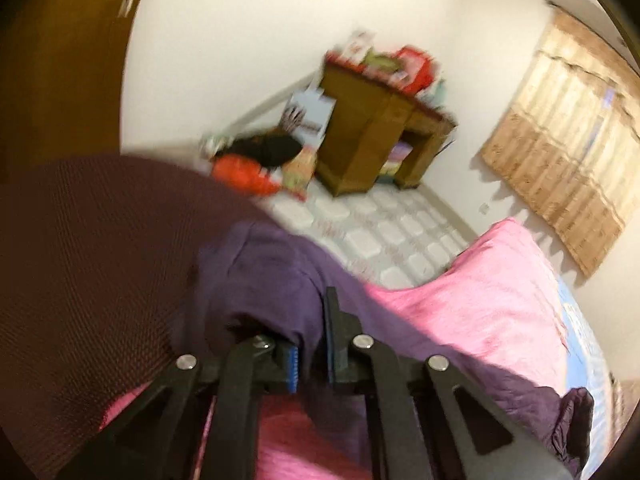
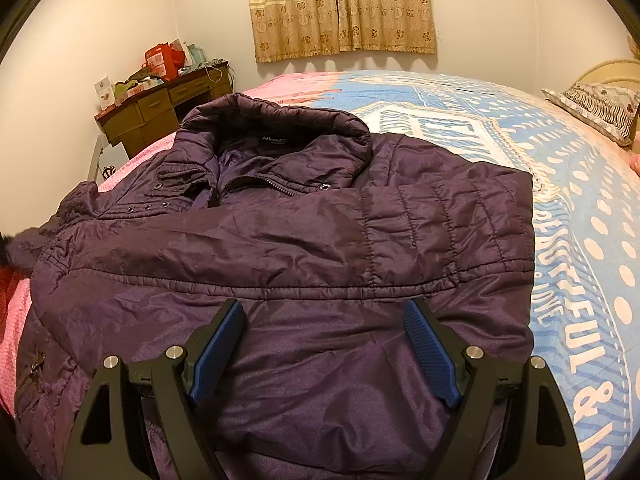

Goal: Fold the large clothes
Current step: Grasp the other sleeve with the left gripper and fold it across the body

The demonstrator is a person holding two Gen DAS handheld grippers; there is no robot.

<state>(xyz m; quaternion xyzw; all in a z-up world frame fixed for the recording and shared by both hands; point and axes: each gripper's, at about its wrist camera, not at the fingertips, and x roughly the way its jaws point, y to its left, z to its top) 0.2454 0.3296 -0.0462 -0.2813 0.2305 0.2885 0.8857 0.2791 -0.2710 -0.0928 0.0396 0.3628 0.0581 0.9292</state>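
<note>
A dark purple padded jacket (image 2: 280, 248) lies front up on the bed (image 2: 560, 200), collar toward the far side, with its right sleeve folded across the chest. My right gripper (image 2: 324, 344) is open and empty, low over the jacket's lower front. In the left wrist view my left gripper (image 1: 310, 344) is shut on a fold of the jacket's purple fabric (image 1: 272, 272) and holds it above the pink bedcover (image 1: 480, 300). A dark red knitted sleeve (image 1: 80, 260) of the person fills the left of that blurred view.
A brown wooden desk (image 2: 160, 108) with boxes and clutter stands in the corner left of the bed; it also shows in the left wrist view (image 1: 372, 140). Bags lie on the tiled floor (image 1: 380, 236) beside it. Curtains (image 2: 340, 4) hang behind the bed. A pillow (image 2: 600, 108) lies at the right.
</note>
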